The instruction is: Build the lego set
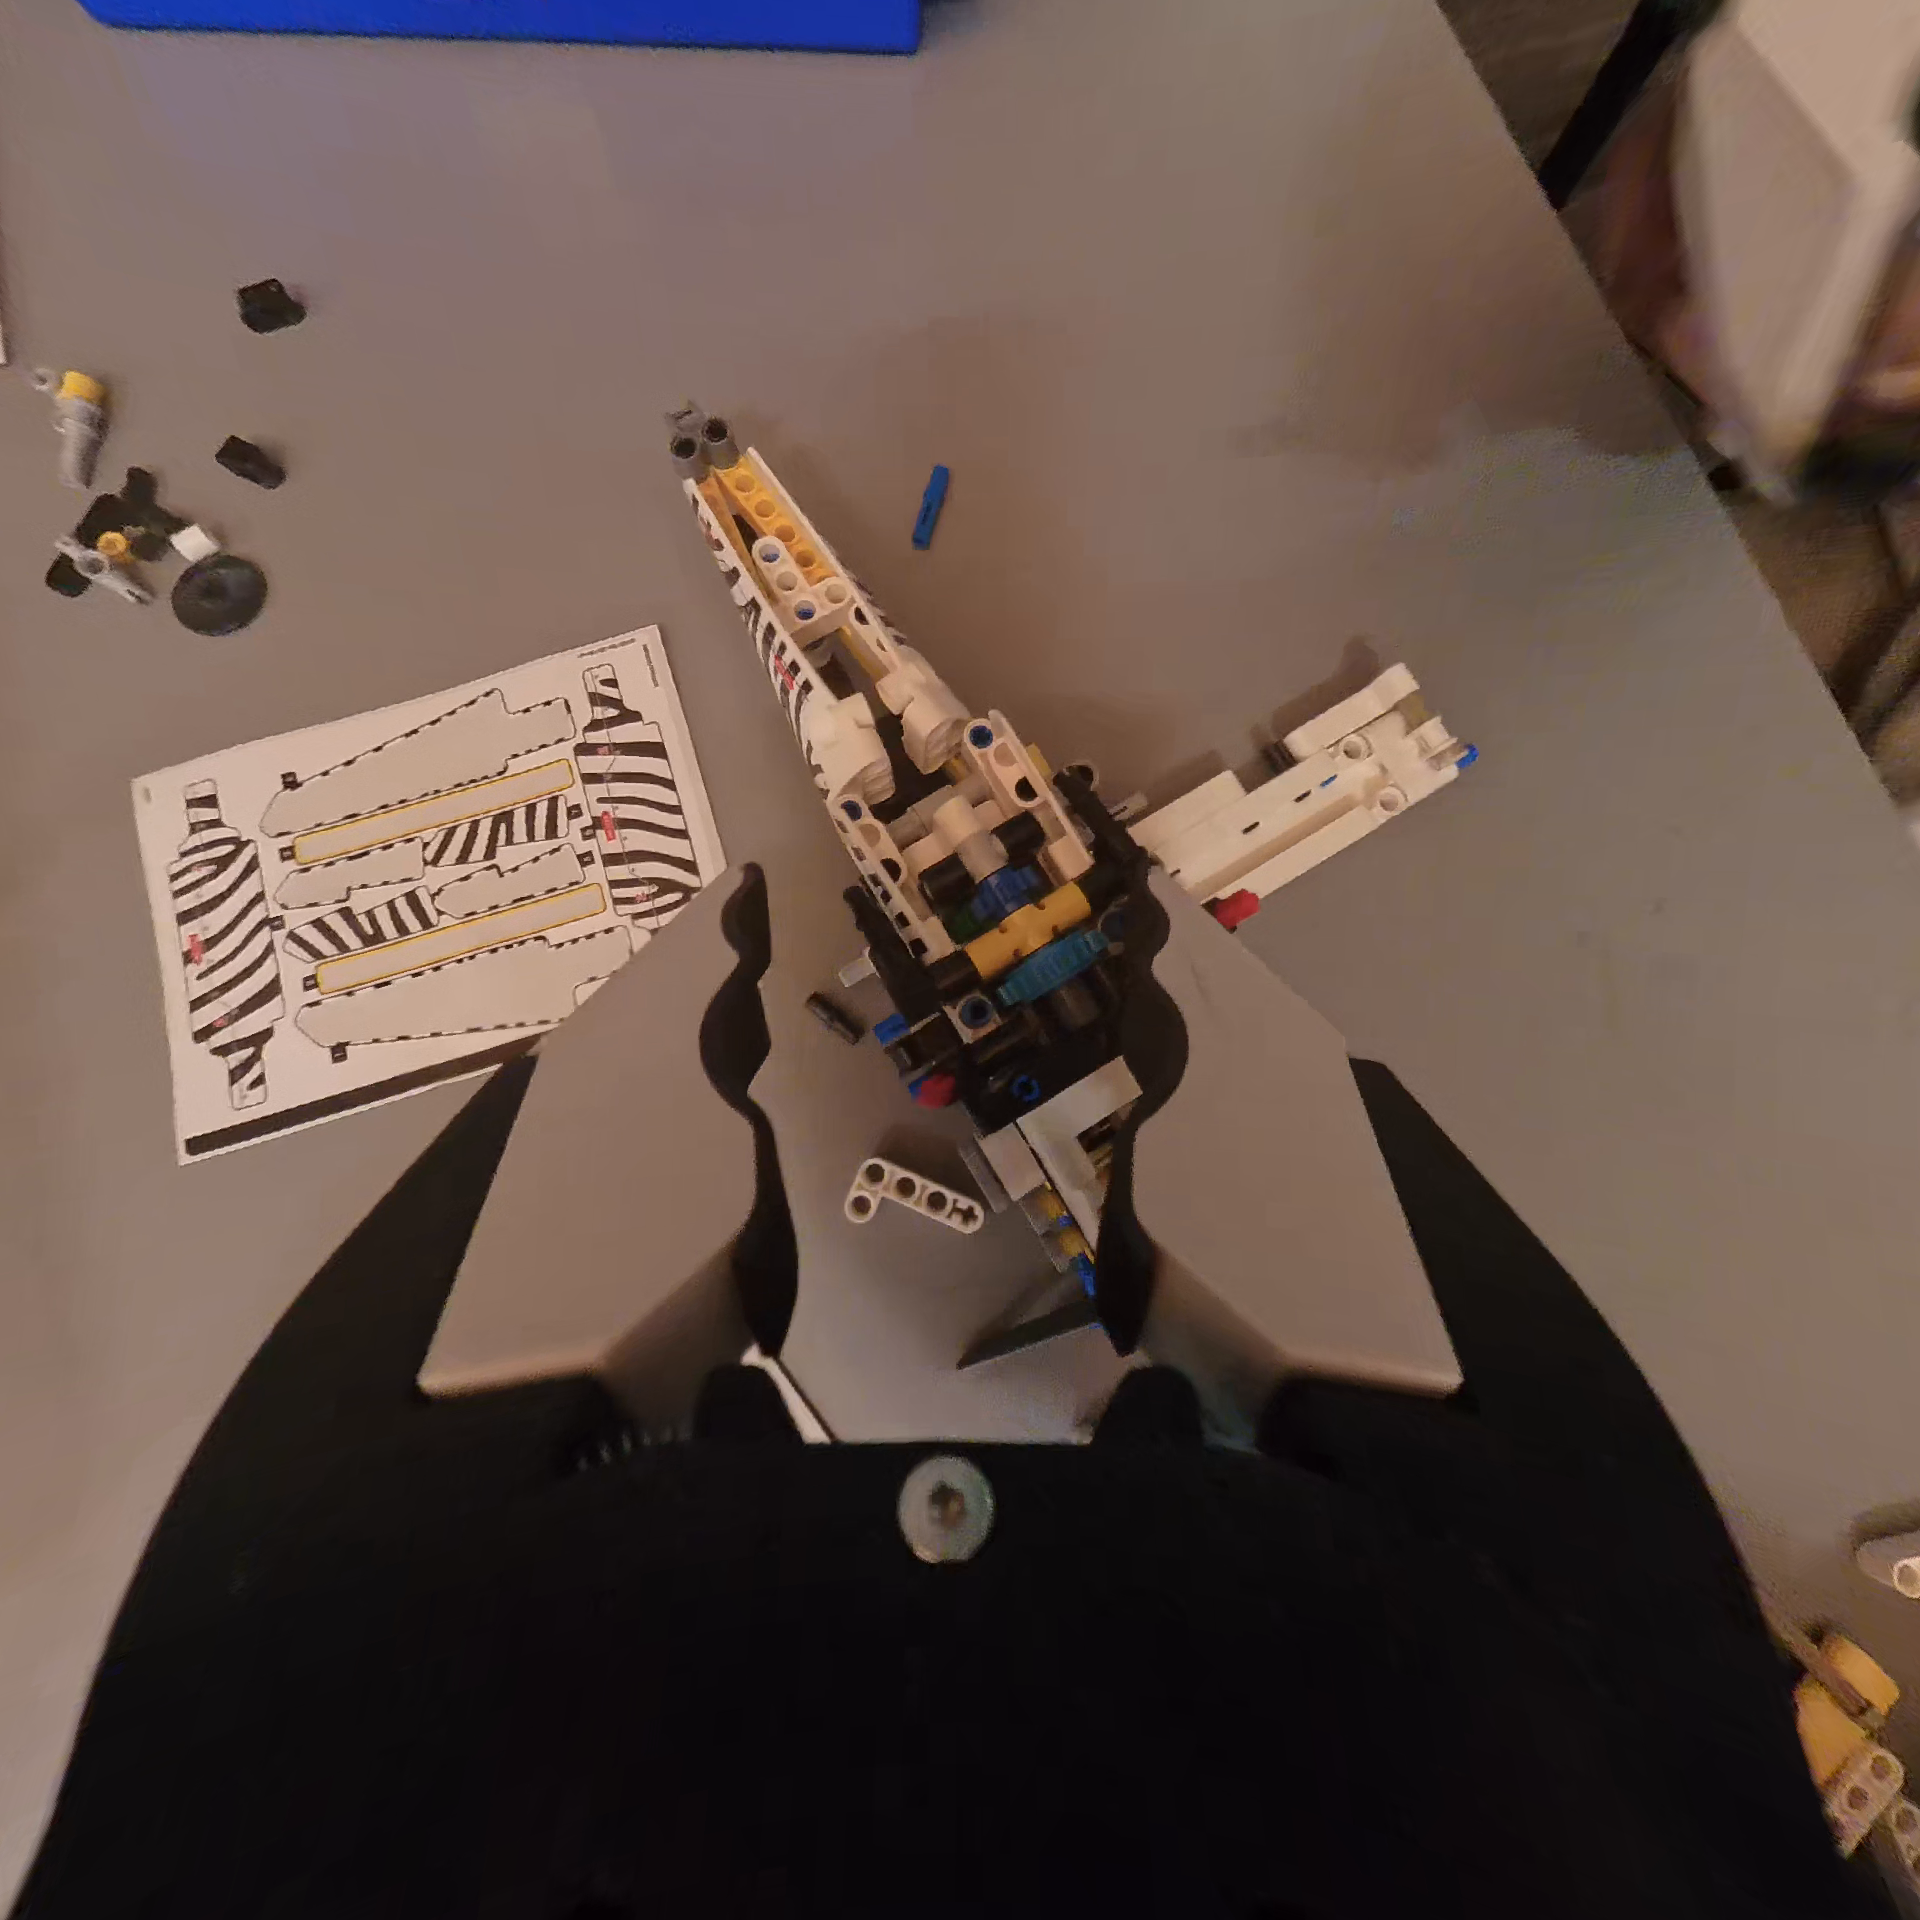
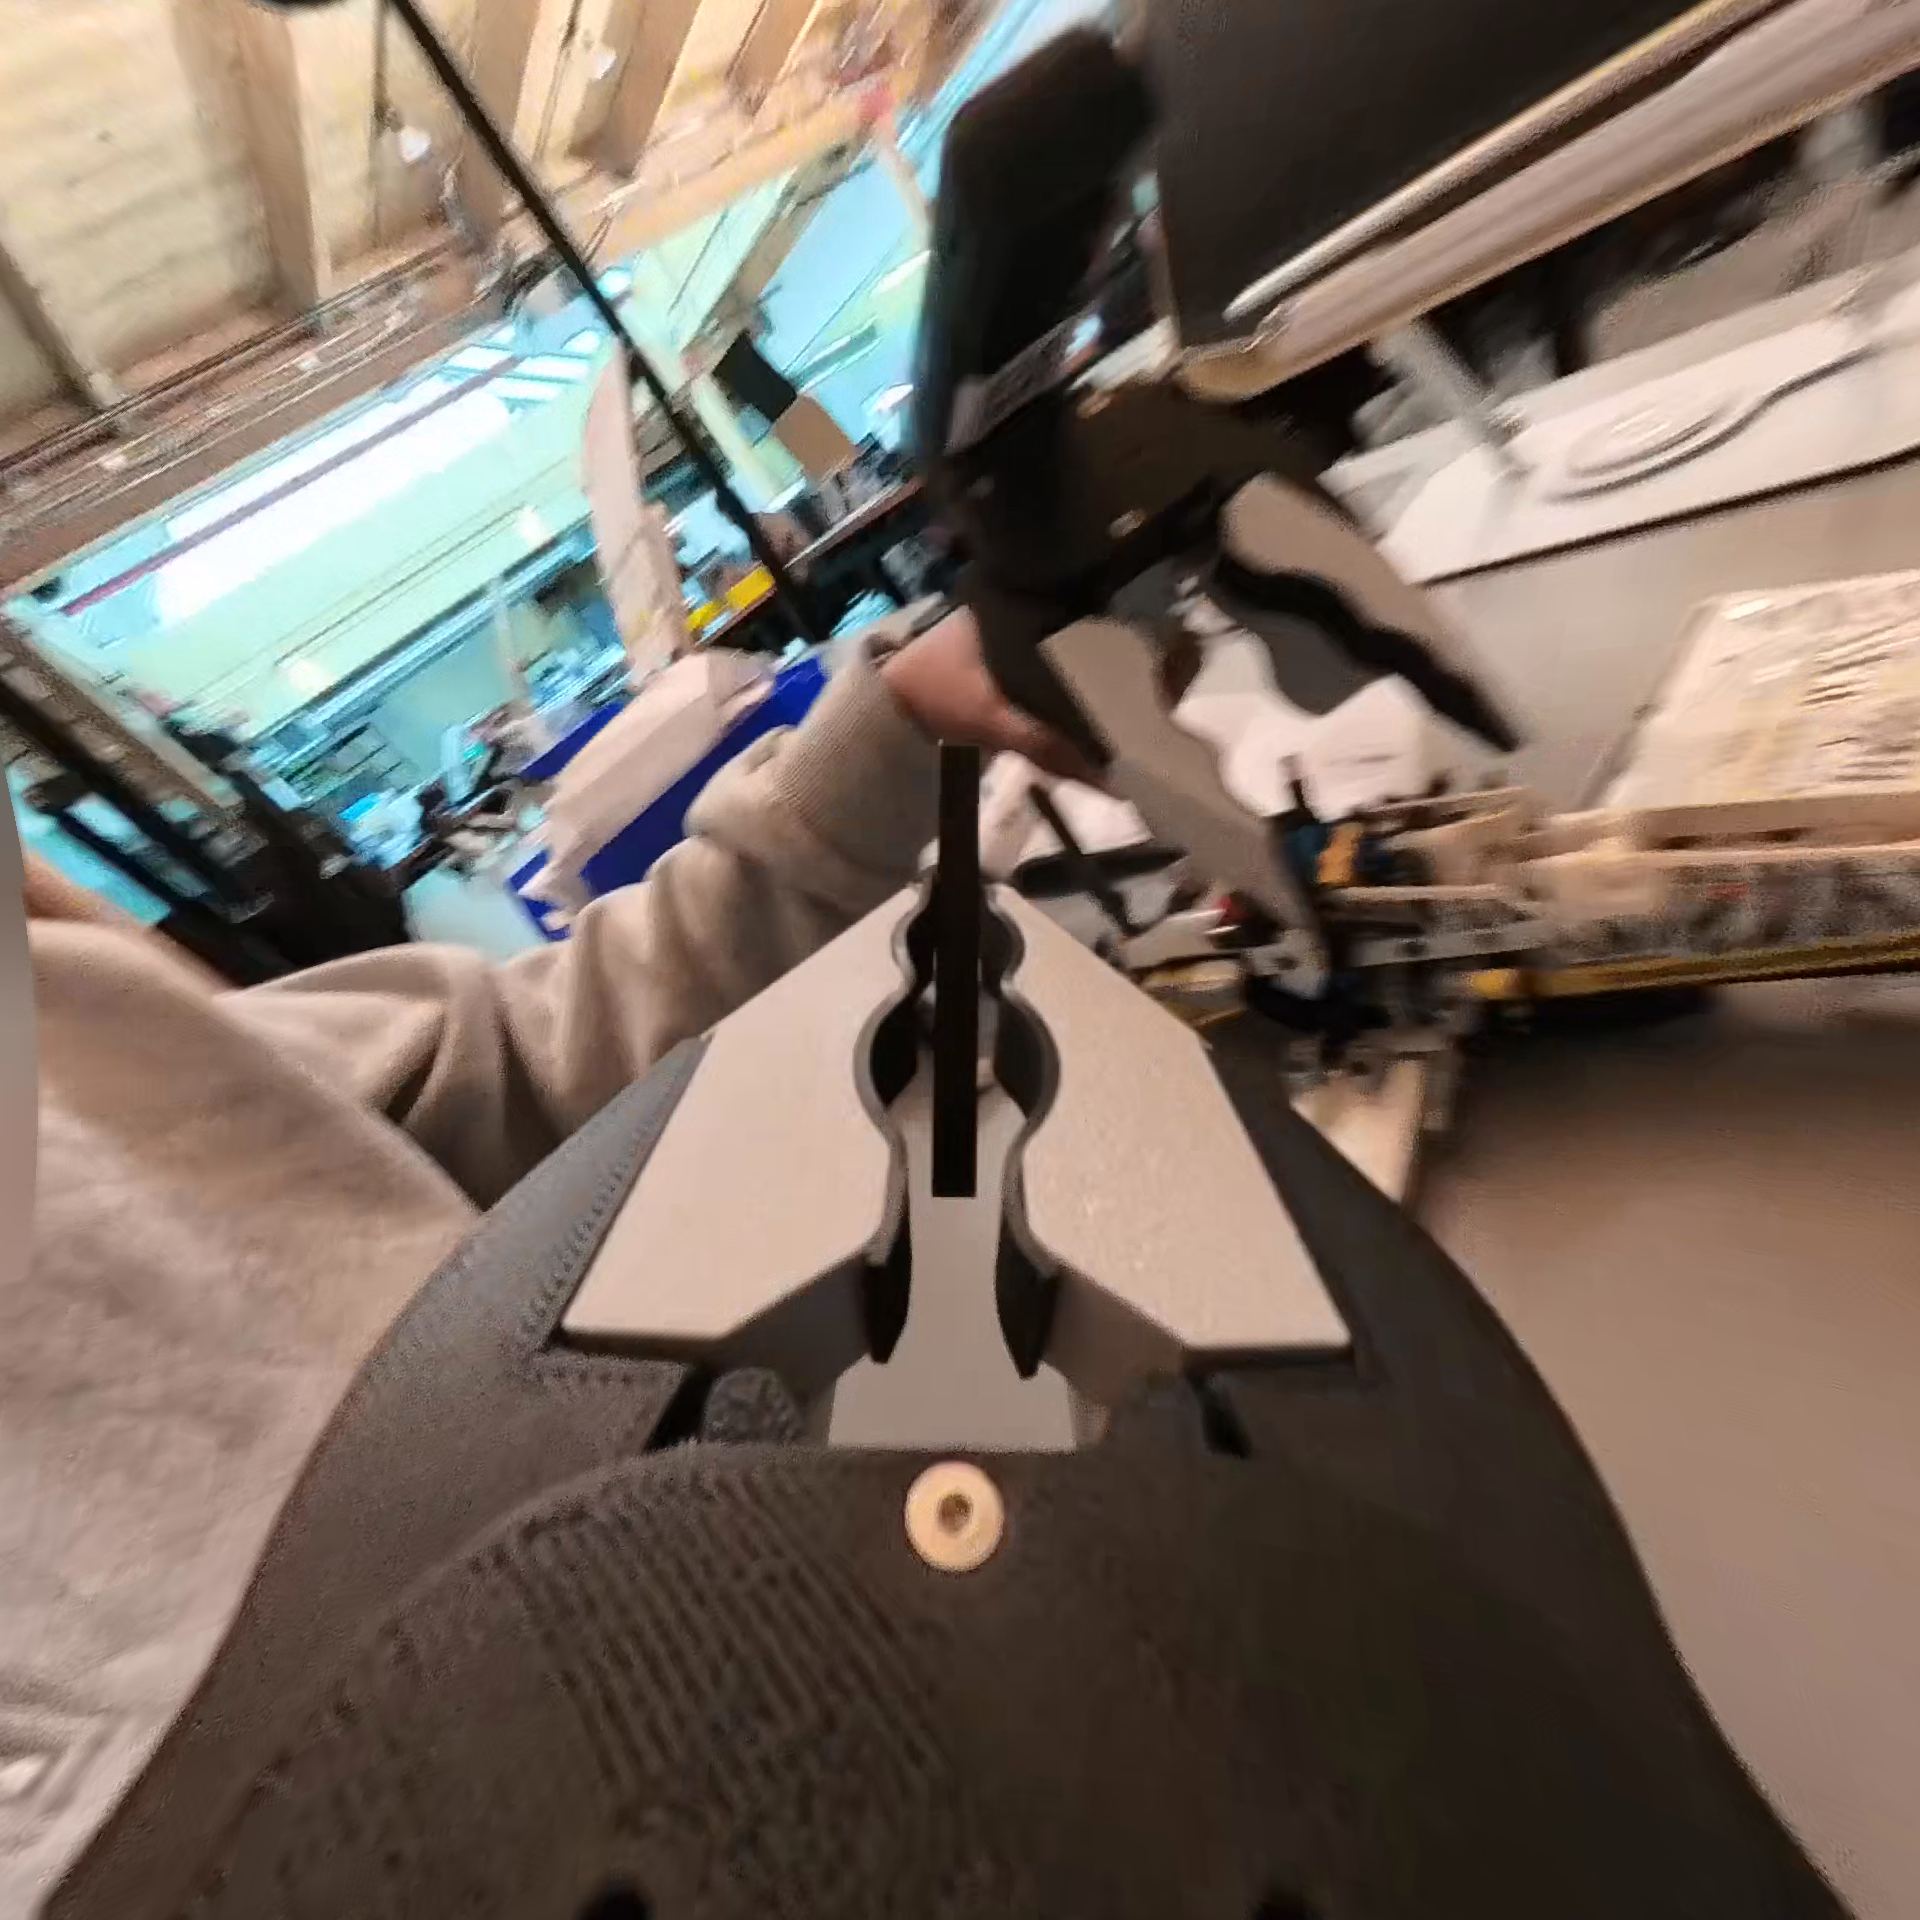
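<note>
A half-built Lego model (image 1: 966, 883), white, yellow and black with zebra stripes, lies on the grey table (image 1: 1247, 312). A white arm (image 1: 1309, 790) sticks out to its right. My left gripper (image 1: 948, 883) is open just above the model's black gear end. Its right finger (image 1: 1143, 1039) is against the model's side and its left finger (image 1: 748, 987) is clear of it. My right gripper (image 2: 958, 894) is shut on a thin black axle (image 2: 956, 987) that stands up between the pads. The blurred model (image 2: 1455, 904) and the left gripper (image 2: 1340, 623) show beyond it.
A zebra sticker sheet (image 1: 416, 883) lies left of the model. A white L-shaped beam (image 1: 914, 1195), a small black pin (image 1: 831, 1013) and a blue piece (image 1: 930, 506) lie near it. Small black parts (image 1: 156, 540) lie far left. The table edge (image 1: 1714, 540) runs down the right. A person's sleeve (image 2: 416, 1039) shows.
</note>
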A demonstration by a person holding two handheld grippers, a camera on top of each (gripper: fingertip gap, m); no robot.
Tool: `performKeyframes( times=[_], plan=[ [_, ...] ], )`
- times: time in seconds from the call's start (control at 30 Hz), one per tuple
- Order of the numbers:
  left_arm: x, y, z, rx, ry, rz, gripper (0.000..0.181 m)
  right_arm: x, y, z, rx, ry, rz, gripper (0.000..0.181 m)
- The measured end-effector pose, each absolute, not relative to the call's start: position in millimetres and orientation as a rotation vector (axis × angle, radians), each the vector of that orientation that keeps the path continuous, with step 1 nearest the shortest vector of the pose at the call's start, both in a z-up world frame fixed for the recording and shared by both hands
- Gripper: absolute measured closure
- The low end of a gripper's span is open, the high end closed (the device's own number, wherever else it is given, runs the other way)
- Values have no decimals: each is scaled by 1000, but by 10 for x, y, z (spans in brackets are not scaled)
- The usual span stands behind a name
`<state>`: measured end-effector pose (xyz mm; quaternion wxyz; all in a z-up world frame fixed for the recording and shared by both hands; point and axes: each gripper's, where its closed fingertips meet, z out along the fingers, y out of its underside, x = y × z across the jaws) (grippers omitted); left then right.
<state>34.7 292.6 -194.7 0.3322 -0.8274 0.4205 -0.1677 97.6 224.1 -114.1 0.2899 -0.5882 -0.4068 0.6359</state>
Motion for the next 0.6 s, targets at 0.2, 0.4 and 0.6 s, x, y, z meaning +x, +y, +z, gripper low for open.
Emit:
performKeyframes(
  times=[0.2, 0.4, 0.6],
  plan=[
    [393, 2906, -1964, -2159, 1130, -414, 114, 1276, 3072, -2002, -1735, -1342, 776, 175],
    [401, 2890, -1967, -2159, 1138, -421, 118, 1388, 3054, -2375, -1744, -1641, 375, 165],
    [401, 2884, -1969, -2161, 1136, -427, 119, 1313, 3005, -2456, -1901, -1788, 420, 139]
  ],
)
